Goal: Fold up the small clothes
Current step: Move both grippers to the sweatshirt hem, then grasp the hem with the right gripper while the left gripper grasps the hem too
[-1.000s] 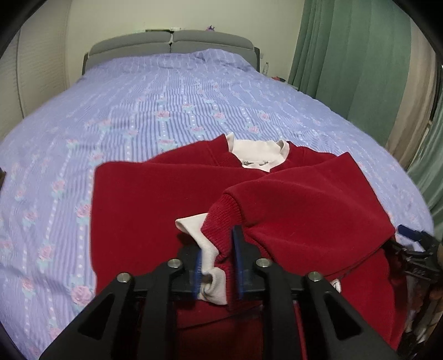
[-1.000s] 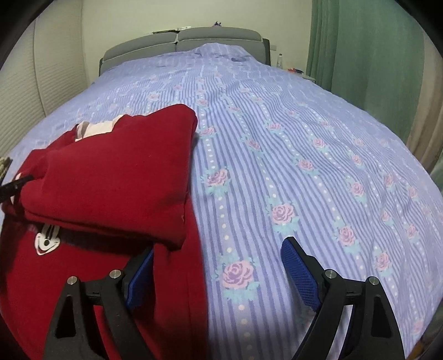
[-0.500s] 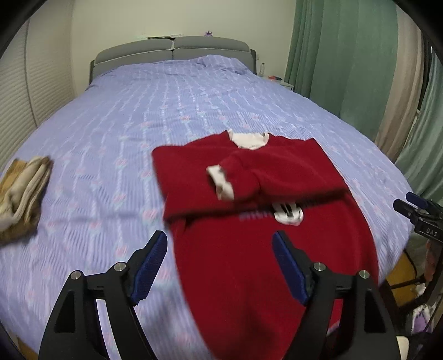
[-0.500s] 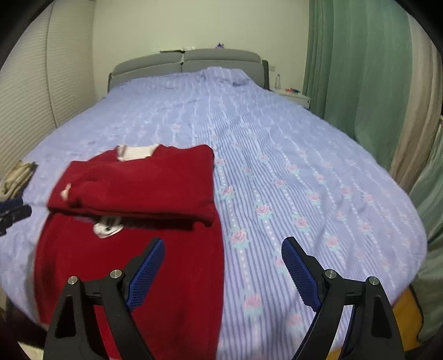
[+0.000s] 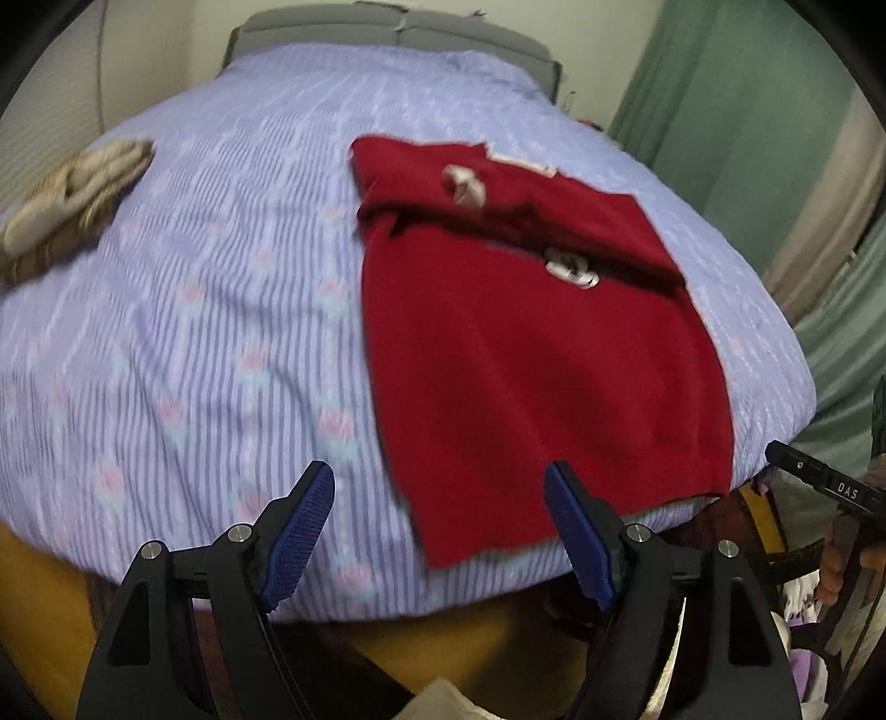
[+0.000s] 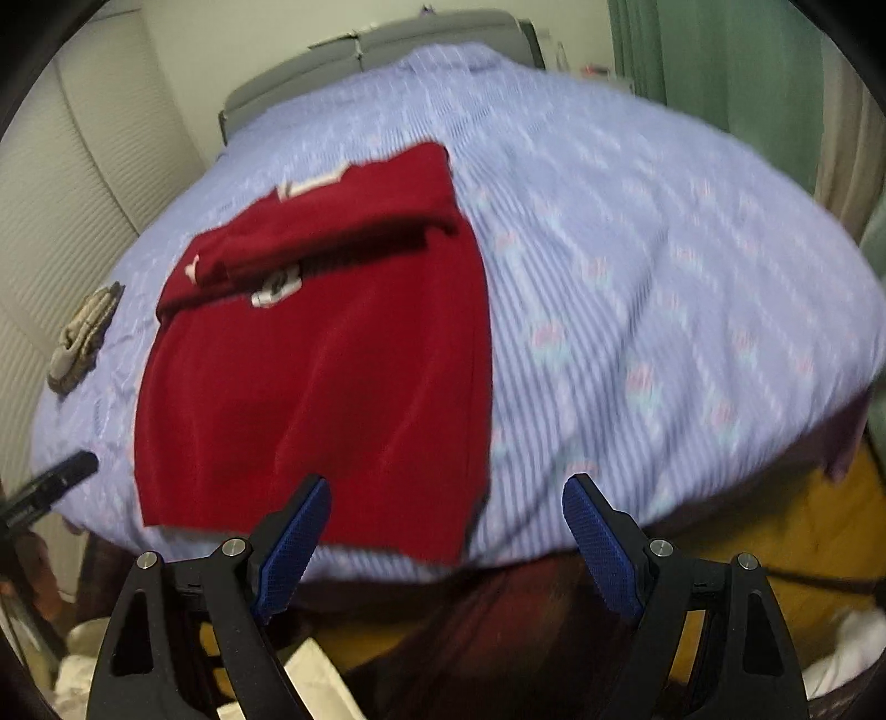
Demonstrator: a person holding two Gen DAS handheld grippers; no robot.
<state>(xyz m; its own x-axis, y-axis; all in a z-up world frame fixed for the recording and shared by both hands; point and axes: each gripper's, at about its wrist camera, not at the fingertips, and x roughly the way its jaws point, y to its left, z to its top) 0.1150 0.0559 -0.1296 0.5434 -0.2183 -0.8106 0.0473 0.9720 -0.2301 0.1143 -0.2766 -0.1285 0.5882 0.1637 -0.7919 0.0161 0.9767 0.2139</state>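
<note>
A small red sweater (image 5: 531,354) (image 6: 332,387) lies on the bed, collar away from me and both sleeves folded across its chest, a white cuff (image 5: 464,185) on top. Its hem reaches the near edge of the mattress. My left gripper (image 5: 440,526) hangs open over that edge at the hem's left corner, with nothing between its blue pads. My right gripper (image 6: 446,537) is open too, over the hem's right corner, touching no cloth. The tip of the right gripper (image 5: 819,482) shows at the right of the left wrist view.
A folded beige garment (image 5: 72,194) (image 6: 83,332) lies at the left side of the lilac striped bedspread (image 5: 221,310). Green curtains (image 5: 764,127) hang on the right. The grey headboard (image 6: 387,39) is at the far end. Yellow floor (image 6: 775,531) shows below the bed edge.
My left gripper let go of the sleeve cuff and opened. Both grippers drew back from the sweater to the near edge of the bed, so the whole garment now shows.
</note>
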